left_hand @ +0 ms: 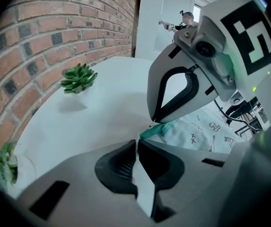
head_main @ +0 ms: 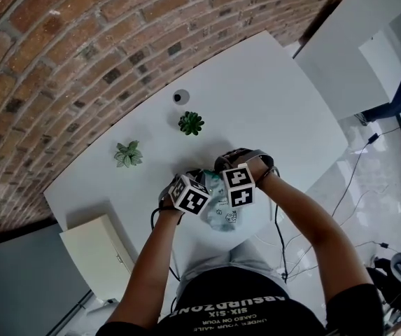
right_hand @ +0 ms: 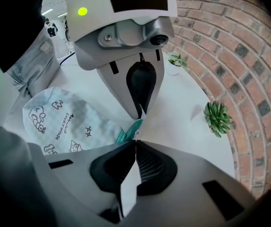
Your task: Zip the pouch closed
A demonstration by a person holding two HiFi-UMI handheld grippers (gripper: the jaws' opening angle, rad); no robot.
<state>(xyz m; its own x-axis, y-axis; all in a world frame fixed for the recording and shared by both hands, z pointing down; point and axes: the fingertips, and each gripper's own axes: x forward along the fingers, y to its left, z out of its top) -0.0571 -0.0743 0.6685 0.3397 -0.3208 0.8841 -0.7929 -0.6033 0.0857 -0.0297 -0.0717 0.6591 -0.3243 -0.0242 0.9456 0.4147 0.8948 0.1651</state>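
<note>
Grip: my left gripper (left_hand: 137, 142) clamps pouch (right_hand: 64, 122) edge, right gripper (right_hand: 135, 142) nips teal zipper (right_hand: 128, 129) at 11 o'clock; best pull slow, taut.

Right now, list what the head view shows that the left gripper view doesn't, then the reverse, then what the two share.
Only the head view: the wearer's arms, a small round thing on the table, and a cream box beside the table.

Only the left gripper view: the left gripper with its own jaws closed at the teal zip, and a far-off person.

Both: the right gripper, the printed pouch, two small plants, the white table and the brick wall.
</note>
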